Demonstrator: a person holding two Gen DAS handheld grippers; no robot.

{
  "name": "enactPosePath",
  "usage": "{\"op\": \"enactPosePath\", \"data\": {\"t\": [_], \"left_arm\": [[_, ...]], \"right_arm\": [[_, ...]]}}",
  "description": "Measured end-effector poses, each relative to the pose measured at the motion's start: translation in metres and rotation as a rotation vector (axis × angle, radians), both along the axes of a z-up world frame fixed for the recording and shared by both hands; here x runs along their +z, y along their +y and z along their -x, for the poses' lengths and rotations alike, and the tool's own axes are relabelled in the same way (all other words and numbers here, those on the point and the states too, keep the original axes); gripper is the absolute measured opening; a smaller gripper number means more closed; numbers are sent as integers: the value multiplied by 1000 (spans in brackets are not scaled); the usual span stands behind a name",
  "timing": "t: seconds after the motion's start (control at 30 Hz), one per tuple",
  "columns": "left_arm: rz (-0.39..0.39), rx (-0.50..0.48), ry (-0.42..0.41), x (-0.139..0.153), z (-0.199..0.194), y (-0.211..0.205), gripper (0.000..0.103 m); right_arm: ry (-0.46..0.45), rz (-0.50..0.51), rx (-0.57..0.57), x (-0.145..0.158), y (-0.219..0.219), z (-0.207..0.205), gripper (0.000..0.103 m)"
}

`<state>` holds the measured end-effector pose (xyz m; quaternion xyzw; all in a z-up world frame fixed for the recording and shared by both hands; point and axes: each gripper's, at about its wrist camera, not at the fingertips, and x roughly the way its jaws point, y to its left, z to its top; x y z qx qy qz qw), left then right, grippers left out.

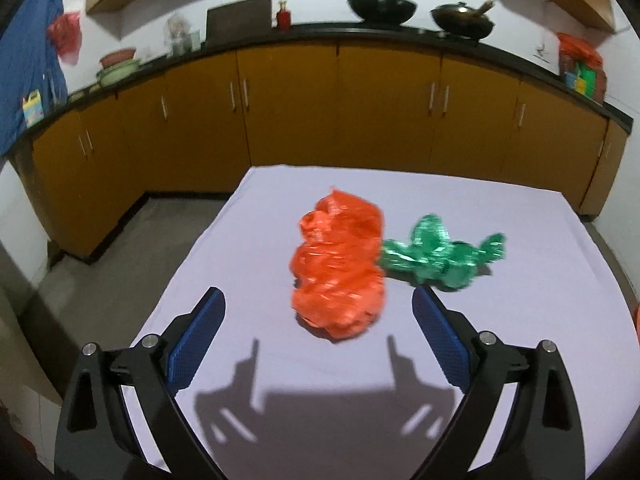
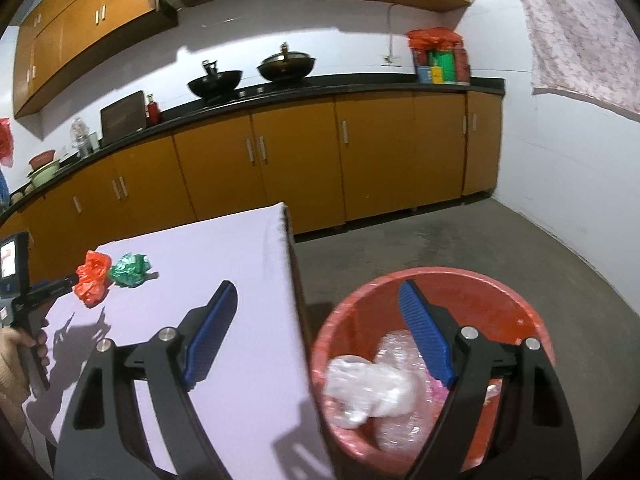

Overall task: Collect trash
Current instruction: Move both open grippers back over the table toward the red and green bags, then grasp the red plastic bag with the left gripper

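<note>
A crumpled orange plastic bag [image 1: 338, 266] lies on the lilac-covered table [image 1: 248, 264], with a crumpled green wrapper [image 1: 438, 254] touching its right side. My left gripper [image 1: 318, 294] is open and empty, its jaws spread on either side of the orange bag's near end. Both pieces also show in the right wrist view, the orange bag [image 2: 92, 278] and the green wrapper [image 2: 130, 270]. My right gripper [image 2: 316, 292] is open and empty above the table's right edge and a red bin [image 2: 516, 296] holding clear and white plastic trash [image 2: 368, 384].
The left hand-held gripper [image 2: 24, 292] shows at the table's left in the right wrist view. Orange kitchen cabinets [image 1: 340, 108] with a black counter and woks run behind the table. Grey concrete floor [image 2: 480, 236] surrounds the bin.
</note>
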<state>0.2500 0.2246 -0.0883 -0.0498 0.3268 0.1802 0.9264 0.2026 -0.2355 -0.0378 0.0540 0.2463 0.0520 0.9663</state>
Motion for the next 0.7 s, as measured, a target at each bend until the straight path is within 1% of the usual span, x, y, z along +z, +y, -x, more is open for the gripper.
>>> {"op": "enactPosePath", "data": {"t": [0.07, 0.1, 0.2, 0.27, 0.33, 0.4, 0.5, 0.53, 0.57, 0.6, 0.63, 0.7], "left_arm": [[17, -9, 7, -3, -9, 9, 94], [13, -15, 11, -4, -12, 9, 94], [-44, -35, 34, -7, -26, 7, 94], [-67, -40, 51, -10, -31, 7, 93], [-63, -41, 64, -13, -34, 8, 90], [-33, -36, 76, -16, -38, 15, 88], [10, -41, 84, -21, -42, 23, 80], [24, -50, 85, -22, -43, 25, 75], [31, -58, 85, -23, -44, 25, 67], [39, -71, 86, -24, -45, 25, 63], [41, -80, 85, -24, -46, 25, 52], [36, -102, 78, -24, -43, 24, 41]], "right_arm": [[2, 2, 16, 0, 9, -3, 81], [4, 4, 28, 0, 15, -6, 81], [9, 0, 65, 1, 34, -15, 82], [10, -3, 90, 1, 47, -21, 82], [15, -6, 130, 1, 65, -29, 81], [21, -4, 166, 0, 82, -35, 81], [30, 6, 222, -2, 109, -43, 82], [34, 8, 241, -2, 118, -46, 82], [36, 9, 254, -3, 125, -48, 81], [42, 8, 276, -4, 135, -51, 81], [48, 6, 294, -5, 143, -54, 81], [58, 2, 325, -6, 159, -60, 81]]}}
